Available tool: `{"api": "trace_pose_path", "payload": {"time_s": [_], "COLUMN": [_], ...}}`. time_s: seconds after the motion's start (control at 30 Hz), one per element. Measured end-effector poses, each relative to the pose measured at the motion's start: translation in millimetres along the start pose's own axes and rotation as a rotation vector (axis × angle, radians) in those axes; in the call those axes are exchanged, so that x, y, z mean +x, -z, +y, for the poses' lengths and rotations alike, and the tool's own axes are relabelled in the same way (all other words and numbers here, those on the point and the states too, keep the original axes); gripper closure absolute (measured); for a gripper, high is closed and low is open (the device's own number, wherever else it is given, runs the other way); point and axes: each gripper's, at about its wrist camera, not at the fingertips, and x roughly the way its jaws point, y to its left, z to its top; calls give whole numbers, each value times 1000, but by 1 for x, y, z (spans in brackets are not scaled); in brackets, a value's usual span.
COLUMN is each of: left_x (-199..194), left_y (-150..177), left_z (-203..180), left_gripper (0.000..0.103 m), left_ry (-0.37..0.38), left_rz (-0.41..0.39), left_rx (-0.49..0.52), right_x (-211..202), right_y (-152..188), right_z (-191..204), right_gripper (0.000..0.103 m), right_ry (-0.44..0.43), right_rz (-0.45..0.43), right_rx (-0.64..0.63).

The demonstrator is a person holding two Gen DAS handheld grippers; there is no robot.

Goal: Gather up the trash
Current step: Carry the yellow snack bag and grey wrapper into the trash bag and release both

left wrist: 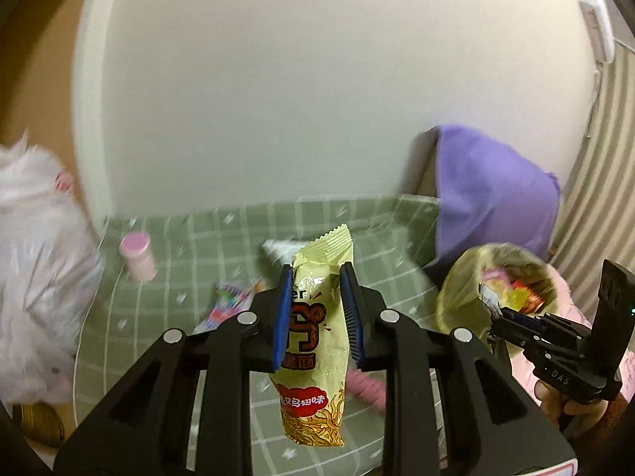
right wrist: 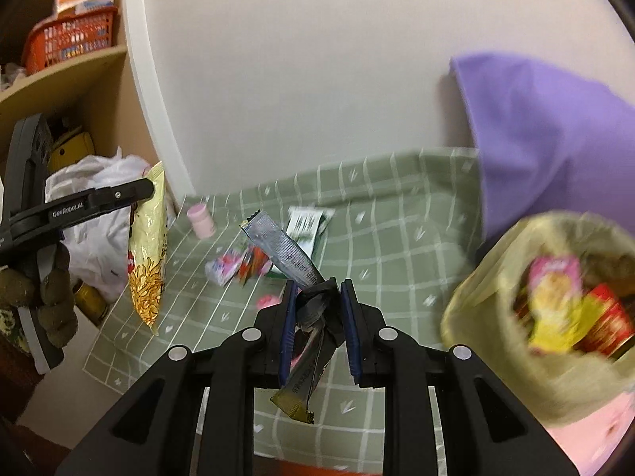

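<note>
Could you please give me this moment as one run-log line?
left gripper: shut on noodle snack packet | right gripper: shut on silver wrapper | lined bin: right, holds wrappers

The left gripper (right wrist: 119, 194) is showing "GenRobot.AI" along its arm. The right gripper (left wrist: 496, 309) is displaying "DAS" beside the trash bin (left wrist: 456, 289).

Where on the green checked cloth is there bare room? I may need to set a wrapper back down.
Bare cloth lies between the green-and-white packet and the lined bin, up to the purple cloth. A narrower patch runs in front of the pink bottle. It is crowded around the colourful wrappers mid-table.
</note>
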Motion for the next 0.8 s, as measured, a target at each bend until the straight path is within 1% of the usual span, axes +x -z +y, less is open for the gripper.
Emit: {"api": "trace_pose_path", "payload": {"time_s": [0.1,0.2,0.37,0.47,0.53,0.67,0.8], "left_x": [1,3,13,25,31,52,72], "left_y": [-20,-36,-51,-54,-53,-51,-52], "left_z": [-25,-56,-110,-142,-156,-189,-217], "left_gripper": [80,80,80,80,80,80,80], "left_ry": [60,106,191,255,285,344,395], "left_rz": [-39,-82,-128,-119,-111,-82,-56], "left_rx": [35,69,121,139,148,180,184], "right_x": [-21,-50,-90,-106,-118,-132,-142], "right_y": [-14,-24,-32,-32,-29,-20,-13], "right_z": [-14,-38,-76,-95,-106,-123,-143], "right_gripper": [81,81,81,81,81,81,81], "right_ry": [45,114,219,275,313,359,393], "right_rz": [-58,-117,-175,-185,-191,-200,-196], "right_rx": [-5,0,22,30,31,48,78]}}
